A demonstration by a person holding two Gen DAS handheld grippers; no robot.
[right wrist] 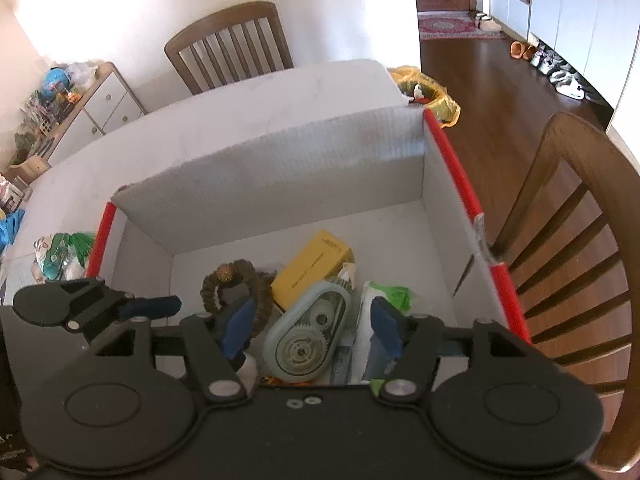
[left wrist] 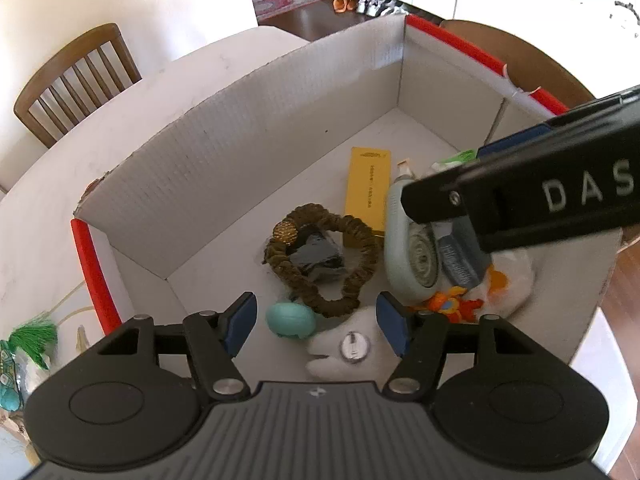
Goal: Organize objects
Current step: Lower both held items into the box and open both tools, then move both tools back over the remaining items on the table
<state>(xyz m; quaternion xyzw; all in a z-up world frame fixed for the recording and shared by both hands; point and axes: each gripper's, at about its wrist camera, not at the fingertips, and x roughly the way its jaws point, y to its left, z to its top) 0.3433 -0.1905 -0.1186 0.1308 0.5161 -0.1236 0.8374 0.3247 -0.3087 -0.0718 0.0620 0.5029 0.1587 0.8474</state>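
A white cardboard box [left wrist: 256,152] with red-taped edges holds the objects. My left gripper [left wrist: 316,316] hangs open over its near end, above a teal egg [left wrist: 291,319] and a white plush [left wrist: 344,354]; its pads touch neither. An olive scrunchie [left wrist: 320,256] lies around a black item, with a yellow box [left wrist: 368,188] behind it. In the right wrist view my right gripper [right wrist: 312,320] stands open above a pale blue tape dispenser [right wrist: 304,332], which lies between the pads untouched. A green-and-white packet [right wrist: 384,294] lies beside it.
The box sits on a white table [left wrist: 120,128]. Wooden chairs stand at the far side [right wrist: 228,44] and at the right [right wrist: 568,220]. A green tassel and small items [left wrist: 28,340] lie left of the box. An orange-patterned white cloth [left wrist: 504,280] fills the box's right end.
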